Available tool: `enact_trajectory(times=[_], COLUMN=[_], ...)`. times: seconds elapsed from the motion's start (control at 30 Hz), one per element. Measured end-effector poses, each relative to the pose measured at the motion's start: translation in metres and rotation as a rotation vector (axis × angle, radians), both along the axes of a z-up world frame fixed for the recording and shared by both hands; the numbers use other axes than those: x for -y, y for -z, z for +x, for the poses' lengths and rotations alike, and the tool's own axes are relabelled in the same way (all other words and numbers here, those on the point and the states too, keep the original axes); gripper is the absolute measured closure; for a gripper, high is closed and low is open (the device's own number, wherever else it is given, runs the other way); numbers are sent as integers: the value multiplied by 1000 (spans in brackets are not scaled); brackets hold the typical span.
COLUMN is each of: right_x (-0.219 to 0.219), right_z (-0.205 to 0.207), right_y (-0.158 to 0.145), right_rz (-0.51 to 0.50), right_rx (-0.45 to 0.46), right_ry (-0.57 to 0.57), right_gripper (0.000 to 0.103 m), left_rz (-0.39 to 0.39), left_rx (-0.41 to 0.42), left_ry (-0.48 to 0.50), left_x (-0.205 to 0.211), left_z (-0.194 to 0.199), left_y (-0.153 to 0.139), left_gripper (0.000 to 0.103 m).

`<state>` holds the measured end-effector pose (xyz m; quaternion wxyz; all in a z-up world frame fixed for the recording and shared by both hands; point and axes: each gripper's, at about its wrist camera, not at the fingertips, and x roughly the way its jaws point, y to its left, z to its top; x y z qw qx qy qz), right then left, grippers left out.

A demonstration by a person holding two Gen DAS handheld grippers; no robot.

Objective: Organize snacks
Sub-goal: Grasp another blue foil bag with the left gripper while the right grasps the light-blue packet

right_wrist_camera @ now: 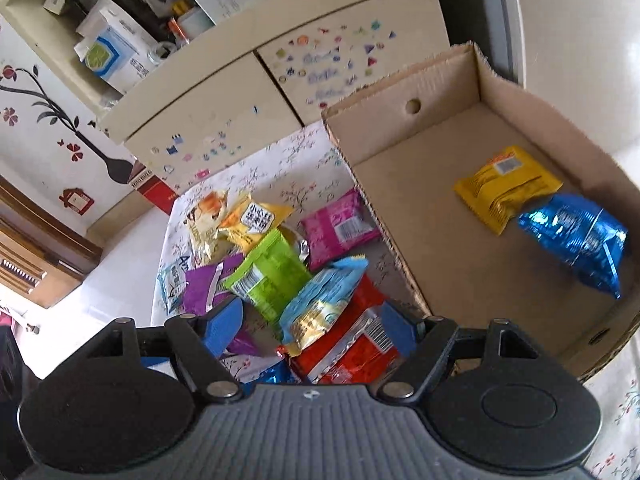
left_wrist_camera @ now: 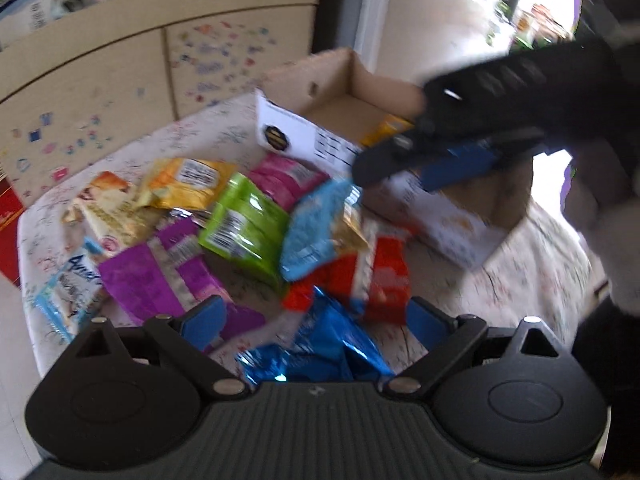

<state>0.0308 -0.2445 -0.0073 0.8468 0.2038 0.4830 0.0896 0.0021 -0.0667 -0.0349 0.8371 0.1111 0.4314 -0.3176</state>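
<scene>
Tabletop under a floral cloth, carrying a heap of snack packets beside an open cardboard box. Inside the box, toward its near right corner: a yellow packet lying flat and a shiny blue packet touching its lower edge. In the heap, seen from the right wrist: pink packet just beside the box wall, green packet at centre, light-blue packet overlapping a red packet, purple packet to the left, orange-yellow packet at the far side. Right gripper low over the near edge of the heap, blue-padded fingers set wide with the light-blue and red packets showing between them, nothing pinched. Left gripper likewise above the heap, fingers spread wide, a crumpled blue foil packet lying between and below them; contact not discernible through motion blur. From the left wrist, the right gripper visible as a blurred black body in front of the cardboard box, held by a gloved hand. Behind the tabletop, a cream cabinet dotted with small stickers.
</scene>
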Motion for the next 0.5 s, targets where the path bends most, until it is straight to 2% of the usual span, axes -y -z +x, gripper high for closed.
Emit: enact_trajectory(times=[0.13, 0.27, 0.4, 0.5], right_x=[-5, -11, -16, -18], right_z=[4, 7, 12, 15], right_y=[7, 13, 20, 26], right_rz=[20, 4, -12, -33], right_rx=[-40, -58, -81, -95], right_ry=[6, 11, 24, 37], right_gripper=[23, 26, 28, 30], left_rz=[26, 103, 147, 151], left_rx=[-6, 19, 37, 40], left_ry=[89, 134, 141, 117], left_x=[7, 16, 18, 16], left_z=[-11, -20, -24, -24], left_y=[11, 28, 40, 43], left_gripper=[7, 7, 8, 11])
